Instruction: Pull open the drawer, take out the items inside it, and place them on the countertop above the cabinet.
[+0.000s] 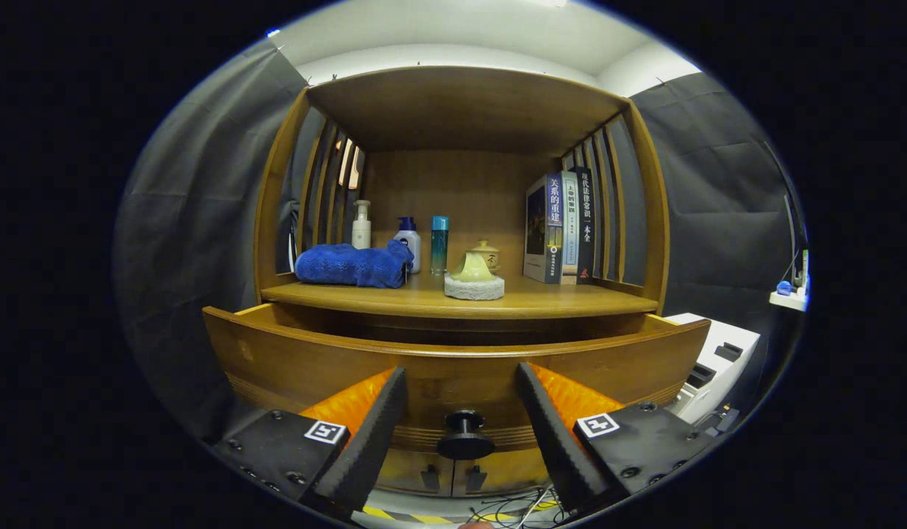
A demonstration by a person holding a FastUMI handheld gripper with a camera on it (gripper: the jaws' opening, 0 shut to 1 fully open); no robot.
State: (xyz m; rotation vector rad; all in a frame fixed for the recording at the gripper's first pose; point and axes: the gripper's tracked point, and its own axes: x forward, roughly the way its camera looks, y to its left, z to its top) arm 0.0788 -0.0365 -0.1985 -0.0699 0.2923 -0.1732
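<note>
One step done: the drawer (pixel 453 360) stands pulled out from under the countertop; its front panel faces the gripper, and the gap behind it is open.
Steps left: by my reading, everything after the pull, namely reaching in, lifting out whatever lies inside, and setting it on the countertop (pixel 461 300). The drawer's inside is hidden behind the front panel, so I cannot tell what it holds.
Gripper: the gripper (pixel 461 400) has its fingers spread wide, one either side of the drawer knob (pixel 464 433), touching neither knob nor panel and holding nothing.
Countertop, left: a folded blue towel (pixel 354 264), with a pale pump bottle (pixel 361 225) behind it near the slatted side.
Countertop, middle: a white bottle with a blue cap (pixel 409 242), then a slim teal bottle (pixel 439 245), then a small yellow-green teapot (pixel 474 268) on a grey pad (pixel 474 288), with a lidded jar (pixel 487 254) just behind.
Countertop, right: books (pixel 562 228) standing upright against the slats.
Free space: the front strip of the countertop looks bare, a likely landing spot.
Room: dark cloth walls on both sides, a white machine (pixel 714 364) to the right of the cabinet, cables and striped tape on the floor below.
</note>
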